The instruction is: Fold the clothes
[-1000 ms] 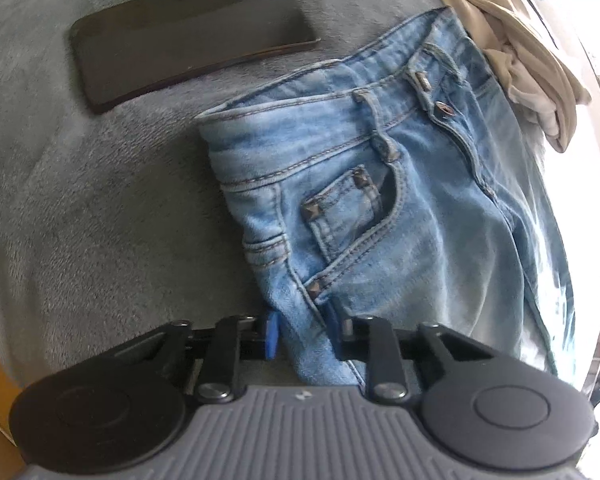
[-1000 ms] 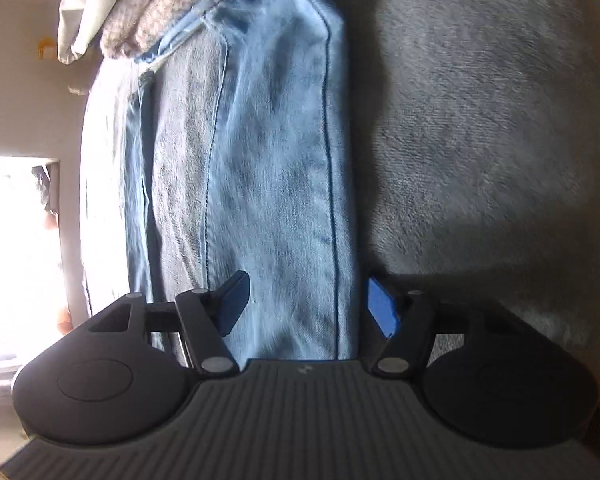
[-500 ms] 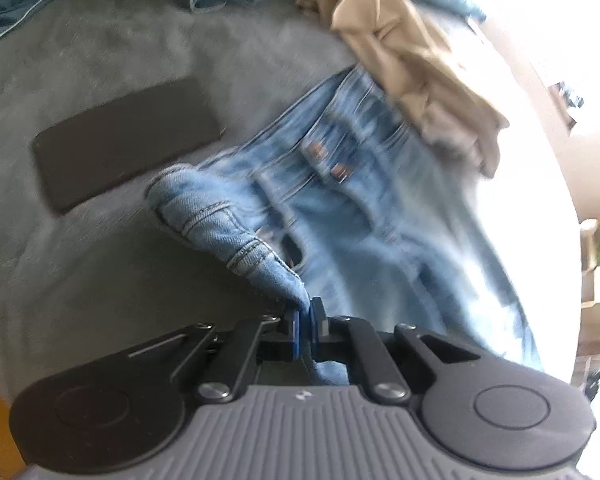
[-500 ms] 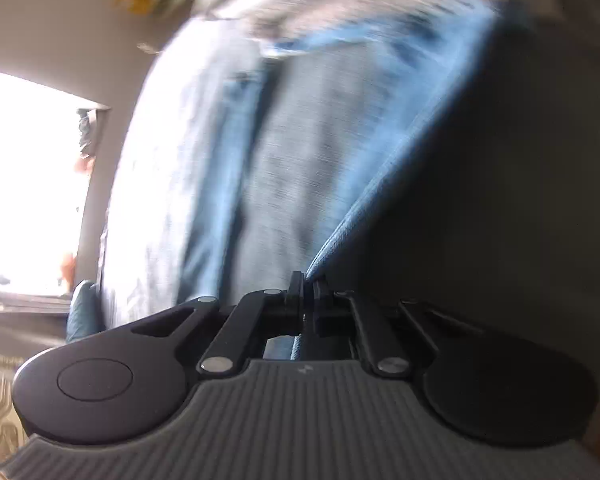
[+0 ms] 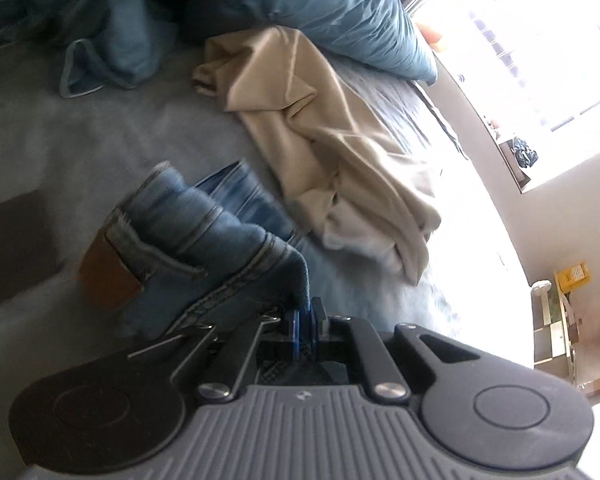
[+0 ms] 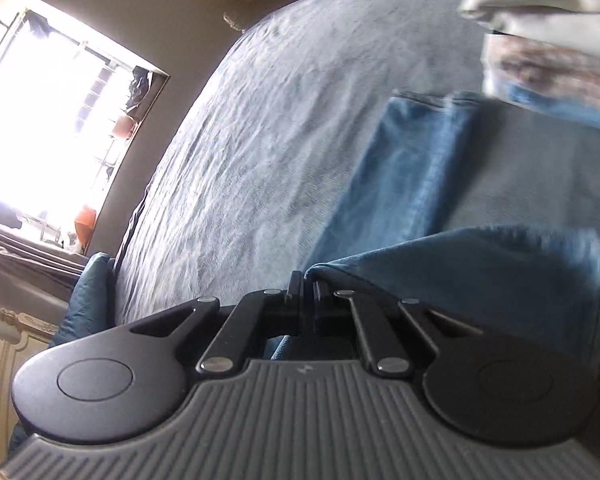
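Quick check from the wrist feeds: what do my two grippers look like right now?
Both match: the left gripper and right gripper have a grey ribbed body, black linkage arms with silver rivets, and two round black discs. Blue finger pads show on the left. No cables or sleeves visible.

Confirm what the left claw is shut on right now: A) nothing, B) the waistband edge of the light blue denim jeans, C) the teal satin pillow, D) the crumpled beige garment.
B: the left claw is shut on the light blue denim jeans, beside their brown leather patch.
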Demonstrator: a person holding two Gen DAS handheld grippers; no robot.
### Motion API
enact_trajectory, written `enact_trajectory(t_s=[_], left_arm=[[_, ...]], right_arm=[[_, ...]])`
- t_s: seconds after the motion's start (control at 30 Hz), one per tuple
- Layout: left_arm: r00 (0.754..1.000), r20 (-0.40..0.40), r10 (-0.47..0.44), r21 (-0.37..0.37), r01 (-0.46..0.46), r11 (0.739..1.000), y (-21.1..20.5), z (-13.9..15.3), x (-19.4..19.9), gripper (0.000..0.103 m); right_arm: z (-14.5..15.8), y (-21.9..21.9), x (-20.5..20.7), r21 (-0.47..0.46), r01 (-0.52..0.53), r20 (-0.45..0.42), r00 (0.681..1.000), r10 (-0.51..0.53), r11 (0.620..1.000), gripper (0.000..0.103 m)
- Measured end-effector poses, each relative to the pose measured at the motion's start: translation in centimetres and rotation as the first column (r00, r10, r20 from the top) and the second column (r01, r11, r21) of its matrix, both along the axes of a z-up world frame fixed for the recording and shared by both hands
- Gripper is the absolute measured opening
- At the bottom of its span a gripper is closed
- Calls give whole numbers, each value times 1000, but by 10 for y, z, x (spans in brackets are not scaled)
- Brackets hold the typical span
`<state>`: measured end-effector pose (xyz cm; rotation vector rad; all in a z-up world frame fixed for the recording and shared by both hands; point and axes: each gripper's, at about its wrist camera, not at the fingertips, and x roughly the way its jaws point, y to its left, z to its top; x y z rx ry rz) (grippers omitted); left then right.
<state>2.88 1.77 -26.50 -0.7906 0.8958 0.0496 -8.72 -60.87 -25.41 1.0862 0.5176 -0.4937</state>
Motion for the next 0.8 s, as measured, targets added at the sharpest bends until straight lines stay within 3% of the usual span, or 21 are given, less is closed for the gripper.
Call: enact_trajectory(t_s=[0.23,0.53,0.73,0.8], left_arm=[[999,-37,17,34,-16,999,-15,-31,64,6],[997,-67,-24,98,31,995,-32,-51,116,6],[993,-101,-67,126,79,989,-33,-78,149,21],[994,-95,-56,94,65,993,-28,-79,152,24]], right_arm=[[-16,-9,82,-25,-57,-68,996,55,998,3],[-51,-15,131,23,-42,-146,988,45,999,3],[-85,-28,152,125,-44,-201,977,68,991,7],[-85,-19,154,136,-86,-212,971,114,987,12]])
